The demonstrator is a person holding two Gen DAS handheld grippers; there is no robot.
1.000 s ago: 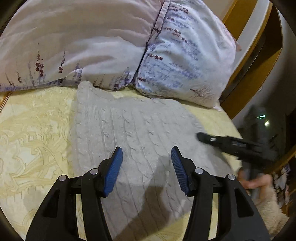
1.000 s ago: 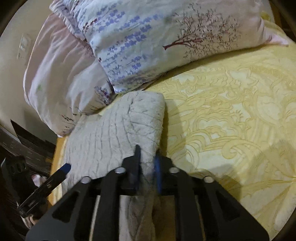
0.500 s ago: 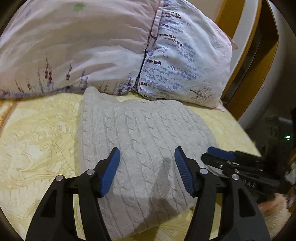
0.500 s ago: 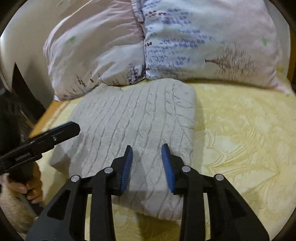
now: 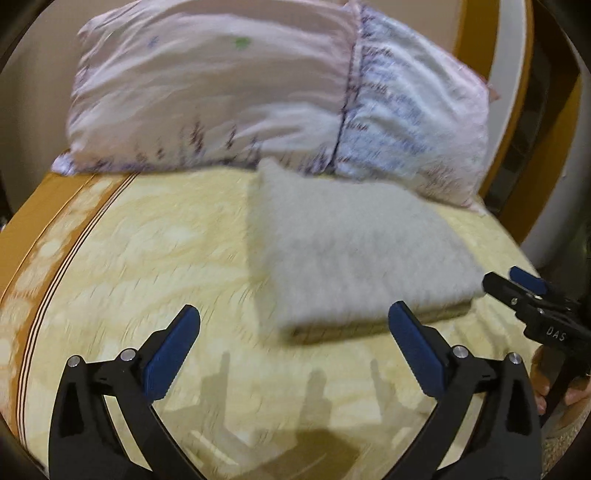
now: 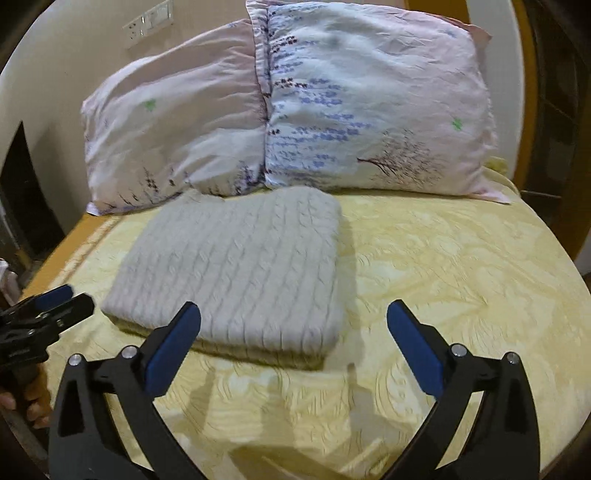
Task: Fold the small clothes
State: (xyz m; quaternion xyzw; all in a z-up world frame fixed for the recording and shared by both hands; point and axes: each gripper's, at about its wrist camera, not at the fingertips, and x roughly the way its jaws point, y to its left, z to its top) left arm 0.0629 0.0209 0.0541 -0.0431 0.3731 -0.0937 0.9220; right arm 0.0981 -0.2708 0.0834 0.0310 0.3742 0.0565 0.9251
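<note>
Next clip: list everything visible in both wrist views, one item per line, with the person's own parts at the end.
folded sweater: 1, light grey cable knit, flat on the bed just in front of the pillows
pillows: 2, pale pink with purple floral print, side by side at the head of the bed
bedspread: 1, yellow patterned, covering the bed
wall switch plate: 1, white, on the wall above the left pillow
left gripper: 1, black with blue pads, jaws wide apart, empty, above the bedspread in front of the sweater
right gripper: 1, black with blue pads, jaws wide apart, empty, near the sweater's front edge
</note>
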